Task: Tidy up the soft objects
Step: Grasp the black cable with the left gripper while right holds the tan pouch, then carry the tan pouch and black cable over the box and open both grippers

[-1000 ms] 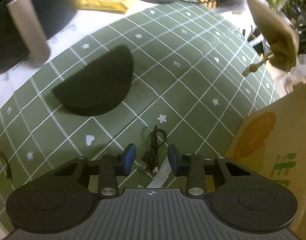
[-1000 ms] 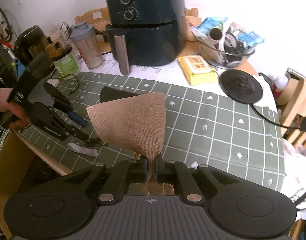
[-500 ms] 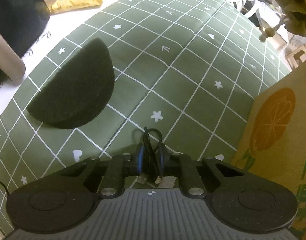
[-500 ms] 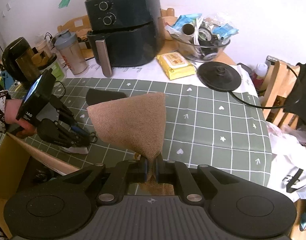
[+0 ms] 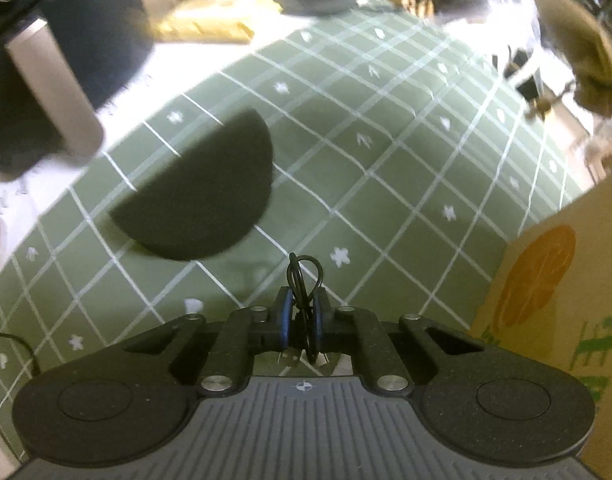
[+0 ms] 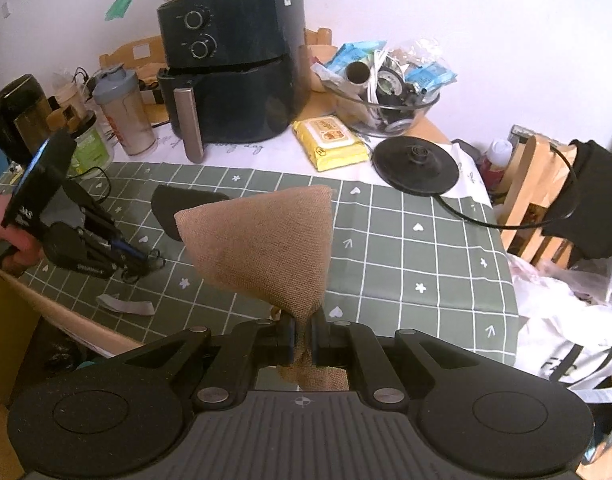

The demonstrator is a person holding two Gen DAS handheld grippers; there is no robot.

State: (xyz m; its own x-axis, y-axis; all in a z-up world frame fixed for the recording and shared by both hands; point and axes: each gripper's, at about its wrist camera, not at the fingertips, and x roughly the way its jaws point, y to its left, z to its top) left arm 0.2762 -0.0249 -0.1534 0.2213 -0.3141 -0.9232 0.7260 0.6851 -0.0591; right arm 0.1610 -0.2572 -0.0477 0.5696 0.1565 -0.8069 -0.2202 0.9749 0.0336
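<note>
Now that the left gripper (image 5: 302,312) has clamped shut on the coiled black cable (image 5: 304,276), lifting it off the green checked tablecloth (image 5: 386,184), the right gripper (image 6: 303,338) keeps pinching the brown burlap pouch (image 6: 266,248) aloft; both seem ready for the cardboard box (image 5: 554,320).

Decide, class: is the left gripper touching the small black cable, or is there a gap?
Touching. The left wrist view shows the left gripper with both blue pads closed against the black cable, whose loop sticks out beyond them.
</note>
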